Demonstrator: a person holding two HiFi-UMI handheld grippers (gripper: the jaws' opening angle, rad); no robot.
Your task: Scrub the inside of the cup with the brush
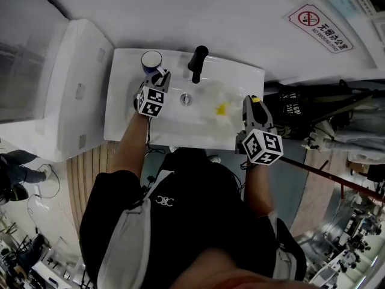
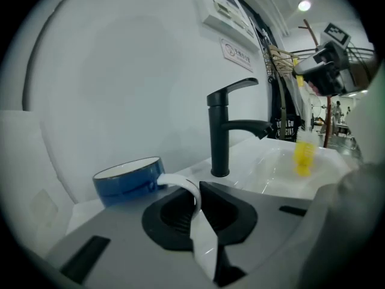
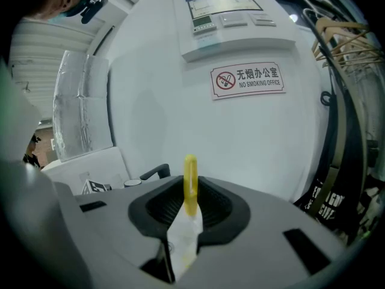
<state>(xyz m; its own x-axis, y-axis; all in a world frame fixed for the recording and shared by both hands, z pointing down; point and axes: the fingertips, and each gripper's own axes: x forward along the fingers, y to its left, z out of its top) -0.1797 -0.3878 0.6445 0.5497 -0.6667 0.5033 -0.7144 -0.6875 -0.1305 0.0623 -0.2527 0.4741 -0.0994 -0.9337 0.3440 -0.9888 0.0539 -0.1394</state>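
A blue cup [image 1: 151, 59] with a white inside stands on the back left rim of the white sink [image 1: 120, 116]. My left gripper [image 1: 161, 76] is right at it. In the left gripper view the cup [image 2: 128, 179] shows its curved white handle [image 2: 180, 183], and the left gripper [image 2: 197, 194] is shut on that handle. My right gripper [image 1: 252, 104] is over the sink's right side, shut on the brush. The yellow handle end [image 3: 190, 179] sticks up between the right gripper [image 3: 190, 200] jaws. The yellow brush head [image 1: 222, 108] hangs over the basin, also visible as the brush head [image 2: 302, 155].
A black faucet [image 1: 197, 62] stands at the sink's back middle, with the drain [image 1: 186, 99] below it. A white cabinet [image 1: 72, 89] adjoins the sink on the left. Black bags [image 1: 301, 104] hang at the right, under a no-smoking sign [image 1: 319, 27].
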